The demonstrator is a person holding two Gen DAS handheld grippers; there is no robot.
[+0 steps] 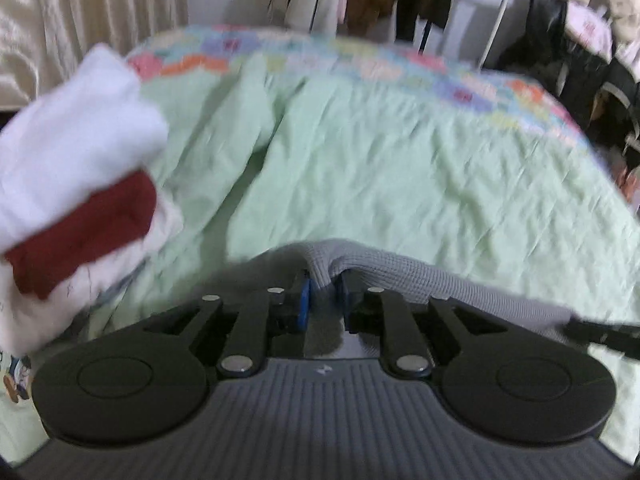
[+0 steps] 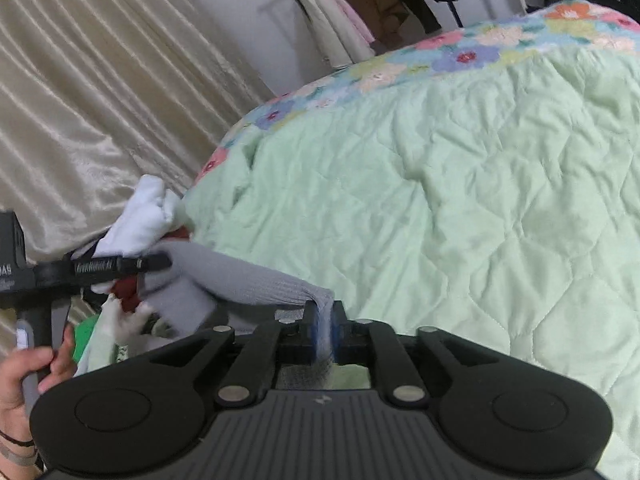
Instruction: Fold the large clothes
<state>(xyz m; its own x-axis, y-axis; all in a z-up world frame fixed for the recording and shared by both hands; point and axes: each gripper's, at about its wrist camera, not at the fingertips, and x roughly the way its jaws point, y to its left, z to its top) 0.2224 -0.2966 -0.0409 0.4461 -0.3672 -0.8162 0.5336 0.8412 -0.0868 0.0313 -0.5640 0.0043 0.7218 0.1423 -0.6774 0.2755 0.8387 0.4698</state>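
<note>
Bedroom, green quilt [image 2: 460, 200] as work surface. Grey knit garment [image 2: 248, 280] spans both tongs above quilt, long axis left-right: left gripper [image 1: 322, 300] and right gripper [image 2: 324, 330] each clamped on 1 end; spread evenly when lowering.

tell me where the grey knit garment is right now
The grey knit garment is stretched between the left gripper and right gripper, above the green quilt.

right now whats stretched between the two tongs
A band of the grey knit garment spans from the right tongs to the left tongs, seen best in the right wrist view.
</note>
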